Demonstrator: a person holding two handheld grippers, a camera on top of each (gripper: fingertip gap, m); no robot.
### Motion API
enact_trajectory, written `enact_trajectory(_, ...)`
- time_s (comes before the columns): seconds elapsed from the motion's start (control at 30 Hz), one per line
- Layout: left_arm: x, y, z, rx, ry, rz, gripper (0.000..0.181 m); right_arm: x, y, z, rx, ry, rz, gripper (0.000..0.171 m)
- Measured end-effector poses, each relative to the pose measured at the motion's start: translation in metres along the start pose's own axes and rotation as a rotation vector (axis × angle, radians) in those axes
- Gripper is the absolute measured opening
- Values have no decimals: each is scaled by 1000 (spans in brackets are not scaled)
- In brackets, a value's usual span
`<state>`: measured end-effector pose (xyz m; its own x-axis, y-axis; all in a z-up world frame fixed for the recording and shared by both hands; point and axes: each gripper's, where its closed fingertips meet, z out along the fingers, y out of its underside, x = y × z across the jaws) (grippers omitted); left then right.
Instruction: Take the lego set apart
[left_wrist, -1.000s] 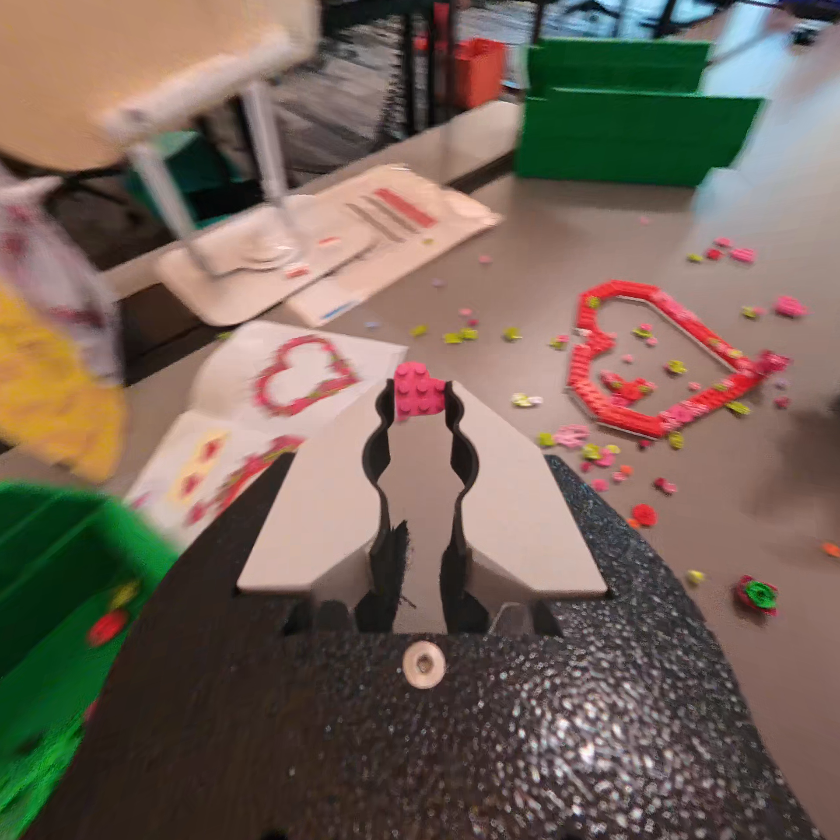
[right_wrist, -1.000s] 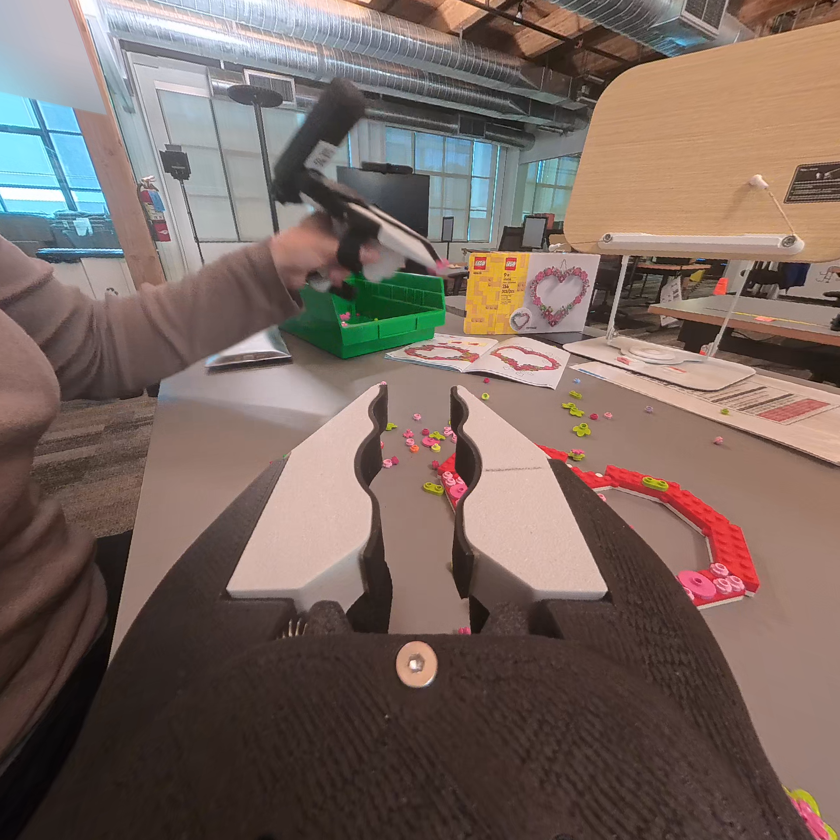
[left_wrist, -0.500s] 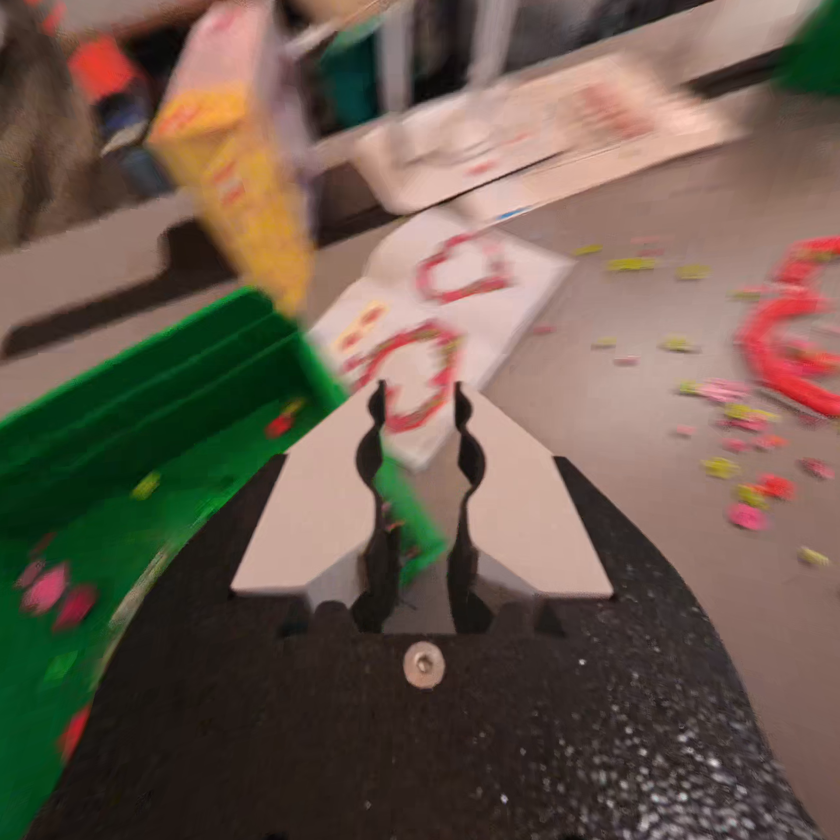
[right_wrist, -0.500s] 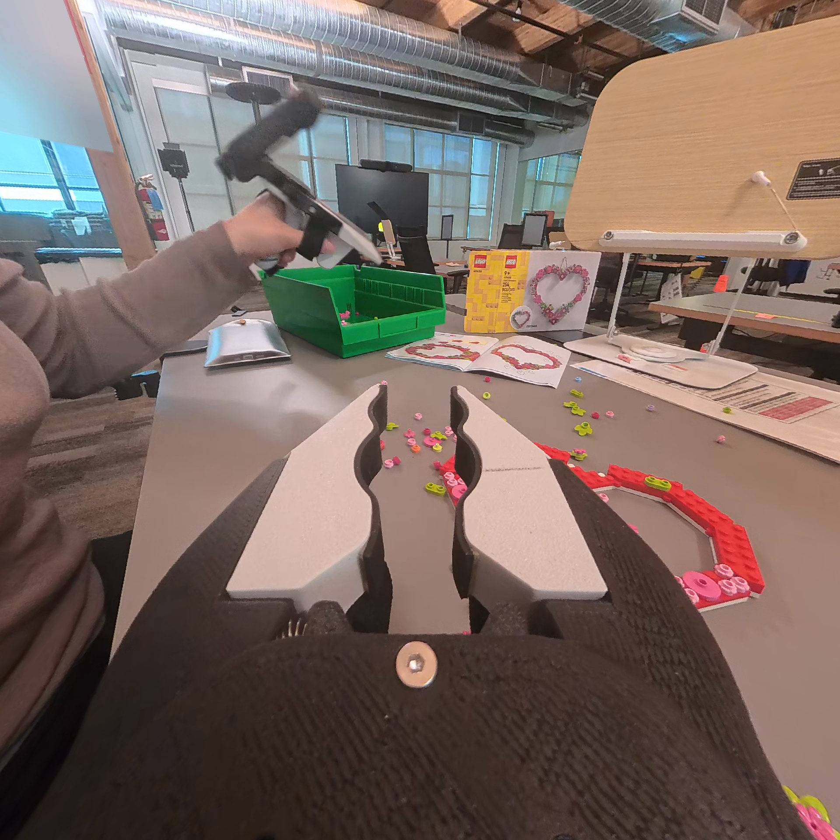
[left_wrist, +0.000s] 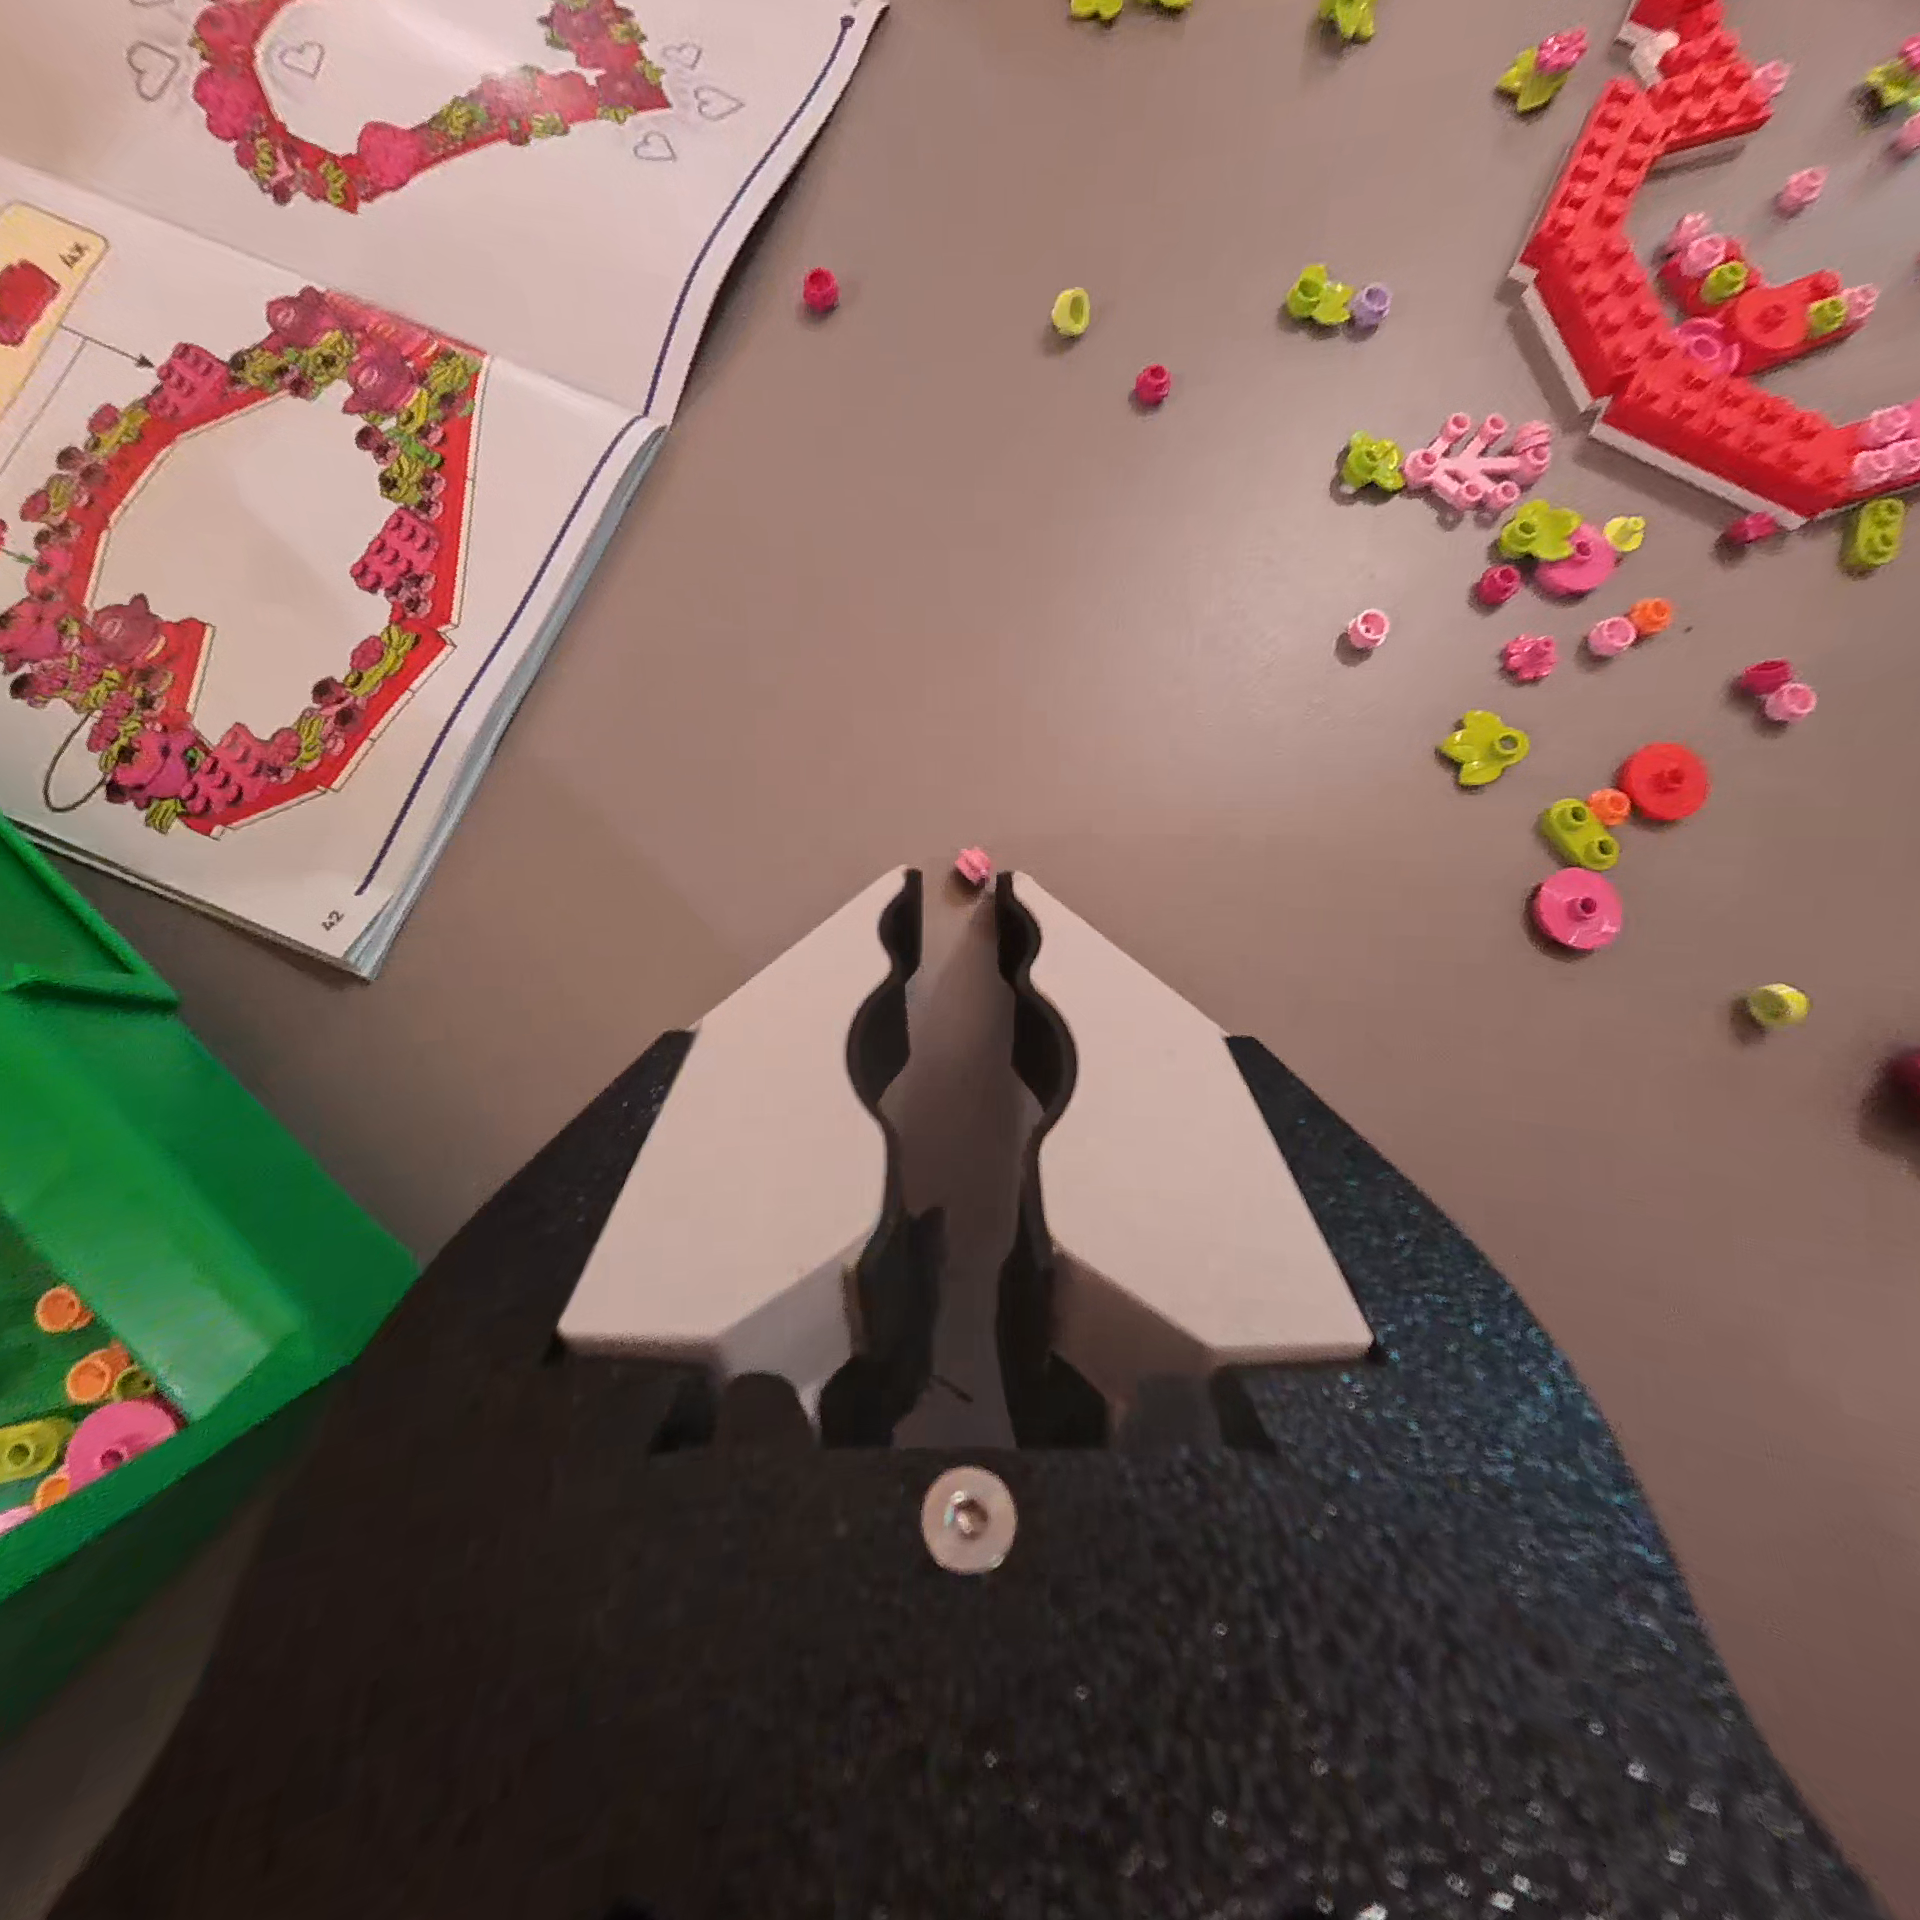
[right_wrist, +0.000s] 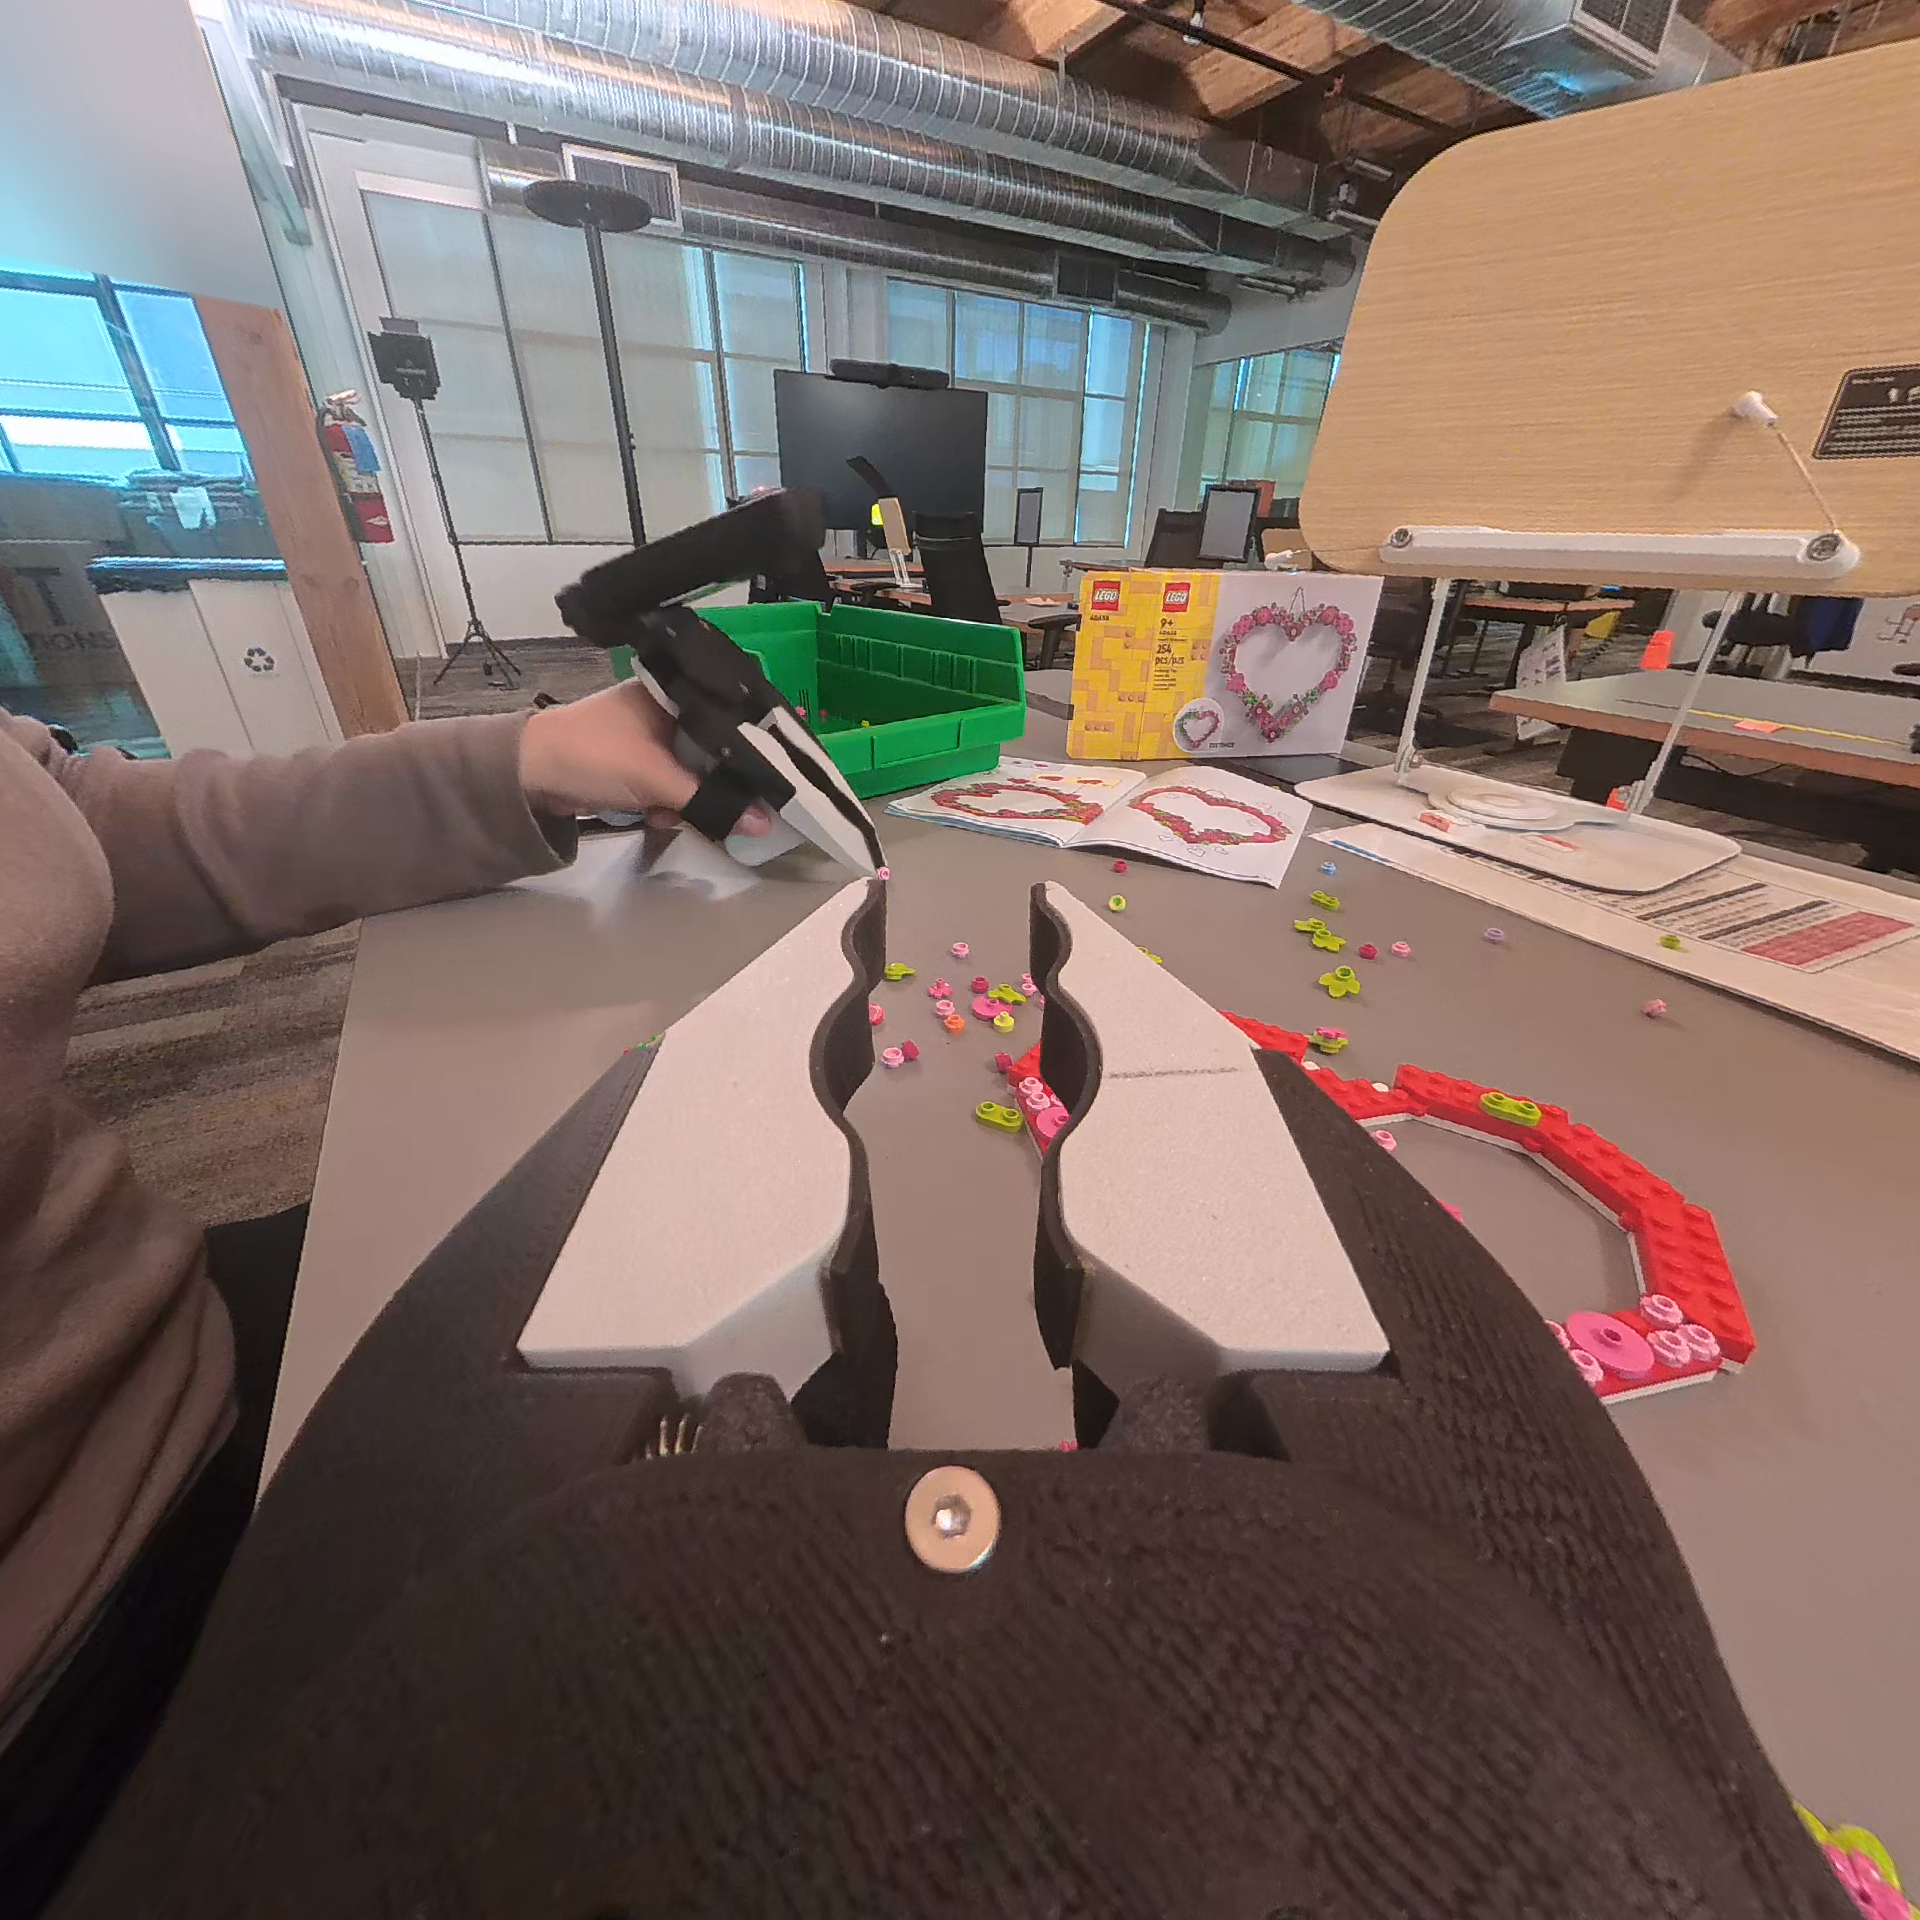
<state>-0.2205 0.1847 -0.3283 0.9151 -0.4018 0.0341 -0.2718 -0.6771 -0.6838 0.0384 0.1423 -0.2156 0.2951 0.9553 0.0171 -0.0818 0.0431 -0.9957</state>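
The red heart frame (left_wrist: 1704, 343) lies on the grey table at the upper right of the left wrist view, with a few pink and lime pieces still on it. It also shows in the right wrist view (right_wrist: 1621, 1174). Several loose small pieces are scattered beside it. My left gripper (left_wrist: 958, 883) is slightly open and empty, tips down at the table. A tiny pink stud (left_wrist: 974, 862) lies just ahead of its tips. In the right wrist view the left gripper (right_wrist: 862, 864) points down at that stud (right_wrist: 882, 874). My right gripper (right_wrist: 958, 899) is open and empty, above the table near the heart.
A green bin (left_wrist: 156, 1174) holding loose pieces sits at the lower left; it stands farther back in the right wrist view (right_wrist: 914, 717). An open instruction booklet (left_wrist: 582, 343) lies at the upper left. The set's box (right_wrist: 1143, 665) and a wooden board on a stand (right_wrist: 1600, 540) are at the back. Spacing between my two grippers at the tips: around 30 cm.
My left gripper held a pink brick, swung over the green bin and came away empty. It has now dropped to the table by the tiny pink stud. The right gripper has stayed put.
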Motion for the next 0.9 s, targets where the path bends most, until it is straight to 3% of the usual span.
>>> enact_trajectory(0.5,-1,-12,-2,33,-45,108,3,0,0,0,-1,1,-1,26)
enact_trajectory(0.7,-49,-79,-94,402,-356,88,3,0,0,0,0,1,0,26)
enact_trajectory(0.83,-105,-78,-132,360,-558,22,4,0,0,0,0,-1,0,26)
enact_trajectory(0.9,-132,-69,-135,287,-620,-62,42,0,0,0,-1,-2,-1,26)
